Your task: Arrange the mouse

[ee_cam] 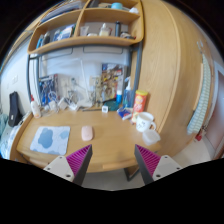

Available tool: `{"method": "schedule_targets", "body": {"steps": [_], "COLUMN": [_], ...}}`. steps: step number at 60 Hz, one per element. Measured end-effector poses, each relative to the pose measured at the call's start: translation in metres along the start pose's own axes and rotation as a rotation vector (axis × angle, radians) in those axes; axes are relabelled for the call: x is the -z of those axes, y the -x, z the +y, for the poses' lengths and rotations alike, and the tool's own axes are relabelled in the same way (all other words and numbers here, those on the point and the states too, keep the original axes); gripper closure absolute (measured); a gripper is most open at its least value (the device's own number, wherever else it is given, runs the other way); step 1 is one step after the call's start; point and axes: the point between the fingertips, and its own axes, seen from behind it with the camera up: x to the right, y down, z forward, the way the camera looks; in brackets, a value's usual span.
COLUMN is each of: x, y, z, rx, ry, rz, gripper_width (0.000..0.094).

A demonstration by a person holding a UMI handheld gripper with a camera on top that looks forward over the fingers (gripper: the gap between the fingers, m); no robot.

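Hovering over the wooden desk [110, 150], the gripper [113, 160] had its fingers spread, nothing between them. A pink mouse [87, 133] lay beyond them, just beside a pale mousepad [50, 139].

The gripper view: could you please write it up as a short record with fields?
surface: wooden desk
mouse: pale pink mouse on the desk, beyond the fingers, untouched
mouse pad: light blue mouse pad beside the mouse, apart from it
mug: white mug on the other side of the mouse
gripper: gripper open, nothing between its fingers
above: shelf holding small items
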Motion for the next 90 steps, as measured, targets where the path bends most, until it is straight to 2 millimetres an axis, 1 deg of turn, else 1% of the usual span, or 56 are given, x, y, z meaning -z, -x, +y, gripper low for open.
{"method": "schedule_targets", "body": {"steps": [5,7,8,11,15,20,23,27,32,38,44,50,52,58,59,60,63,65,69,77,83,86,90], "x": [-0.024,-0.036,-0.040,-0.056,-0.081,-0.113,-0.133,-0.160,-0.196,-0.233,-0.262,-0.281,-0.280,-0.282,-0.283,-0.284,-0.284,-0.283,-0.282,-0.281,-0.280,-0.275,-0.264], "y": [0.026,0.036,0.044,0.062,0.084,0.112,0.123,0.133,0.137,0.135,0.137,0.143,0.146,0.152,0.151,0.151,0.151,0.151,0.150,0.151,0.152,0.152,0.145], "z": [0.037,0.049,0.055,0.069,0.080,0.086,0.085,0.076,0.061,0.043,0.030,0.027,0.029,0.028,0.029,0.028,0.027,0.027,0.029,0.032,0.029,0.021,-0.009], "rx": [0.019,0.027,0.028,0.032,0.033,0.046,0.054,0.059,0.052,0.046,0.065,0.091,0.093,0.058,0.057,0.058,0.069,0.076,0.069,0.045,0.017,-0.008,-0.028], "ry": [0.058,0.081,0.091,0.118,0.147,0.174,0.186,0.188,0.188,0.187,0.191,0.207,0.209,0.193,0.191,0.187,0.177,0.174,0.184,0.262,0.295,0.306,0.264], "rz": [-0.040,-0.064,-0.071,-0.100,-0.141,-0.187,-0.205,-0.211,-0.203,-0.182,-0.185,-0.201,-0.203,-0.210,-0.205,-0.202,-0.204,-0.200,-0.188,-0.153,-0.130,-0.122,-0.085], "gripper_width": [0.0083,0.0083,0.0082,0.0082,0.0081,0.0080,0.0080,0.0081,0.0082,0.0083,0.0096,0.0104,0.0120,0.0282,0.0297,0.0276,0.0479,0.0481,0.0529,0.0673,0.0677,0.0678,0.0677]}}
